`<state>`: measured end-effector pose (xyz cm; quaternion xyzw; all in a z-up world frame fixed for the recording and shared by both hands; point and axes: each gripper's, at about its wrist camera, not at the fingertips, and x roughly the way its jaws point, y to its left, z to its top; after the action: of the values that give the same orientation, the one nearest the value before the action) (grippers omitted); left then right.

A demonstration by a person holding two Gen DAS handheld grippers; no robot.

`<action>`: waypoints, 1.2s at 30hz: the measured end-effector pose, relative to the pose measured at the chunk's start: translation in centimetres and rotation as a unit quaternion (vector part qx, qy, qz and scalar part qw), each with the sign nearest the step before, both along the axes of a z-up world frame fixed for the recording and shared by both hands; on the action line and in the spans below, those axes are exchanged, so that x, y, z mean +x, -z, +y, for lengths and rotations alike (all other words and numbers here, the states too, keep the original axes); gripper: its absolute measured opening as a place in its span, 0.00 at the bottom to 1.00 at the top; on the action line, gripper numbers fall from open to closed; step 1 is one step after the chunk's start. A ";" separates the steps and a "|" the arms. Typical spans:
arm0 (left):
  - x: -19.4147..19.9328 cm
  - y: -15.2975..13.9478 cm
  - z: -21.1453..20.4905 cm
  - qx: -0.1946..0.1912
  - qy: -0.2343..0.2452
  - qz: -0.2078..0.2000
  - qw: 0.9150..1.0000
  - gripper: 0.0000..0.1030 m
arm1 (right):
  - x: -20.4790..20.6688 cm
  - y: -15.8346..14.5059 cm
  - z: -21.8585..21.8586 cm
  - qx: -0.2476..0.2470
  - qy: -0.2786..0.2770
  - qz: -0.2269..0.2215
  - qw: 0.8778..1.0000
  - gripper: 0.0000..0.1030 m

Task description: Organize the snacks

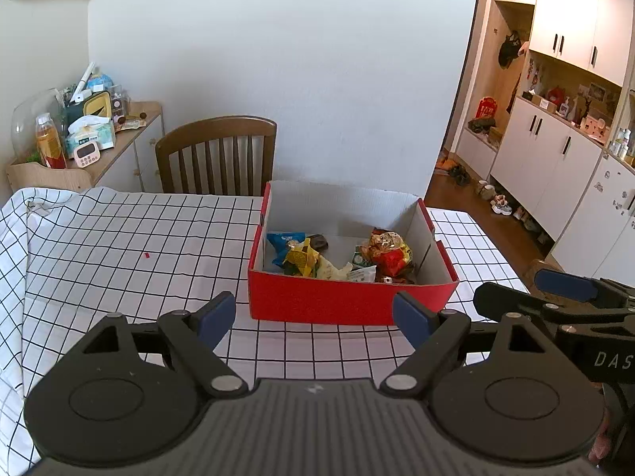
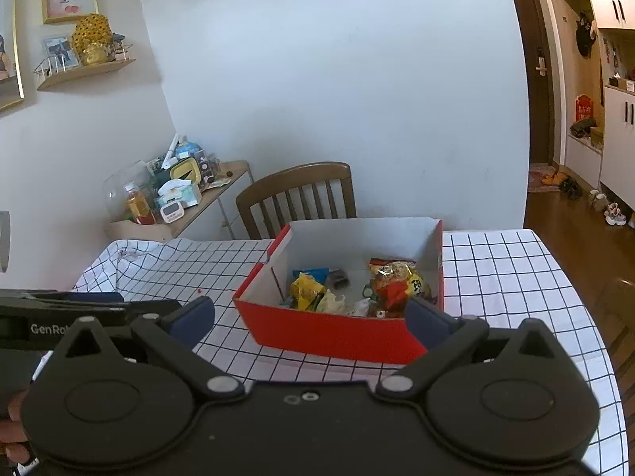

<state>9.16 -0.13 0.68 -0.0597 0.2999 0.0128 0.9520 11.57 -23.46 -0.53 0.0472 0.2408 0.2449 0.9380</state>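
A red cardboard box [image 1: 341, 301] with a white inside stands on the checked tablecloth [image 1: 119, 246]. Loose snacks lie in it: a blue packet [image 1: 283, 244], a yellow packet [image 1: 301, 260], a red-orange bag [image 1: 391, 252] and some pale wrappers. My left gripper [image 1: 315, 315] is open and holds nothing, just short of the box's near wall. My right gripper [image 2: 311, 317] is also open and holds nothing, facing the same box [image 2: 329, 333] from the near right. Each shows in the other's view: the right gripper [image 1: 512, 289] and the left gripper [image 2: 151, 303].
A wooden chair [image 1: 216, 154] stands behind the table. A low cabinet [image 1: 131, 139] at the back left is crowded with bottles and tissues. A tiny red scrap [image 1: 146, 255] lies on the cloth left of the box. White cupboards [image 1: 555, 158] line the hallway on the right.
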 end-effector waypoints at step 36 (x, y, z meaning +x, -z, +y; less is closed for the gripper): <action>-0.2 0.9 0.1 -0.011 0.006 0.019 1.000 0.84 | -0.2 0.7 0.2 -0.014 -0.005 0.016 1.000 1.00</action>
<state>8.95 -0.01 -0.18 -0.0683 0.3183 0.0046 0.9455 11.37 -23.23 -1.22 0.0369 0.2592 0.2456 0.9334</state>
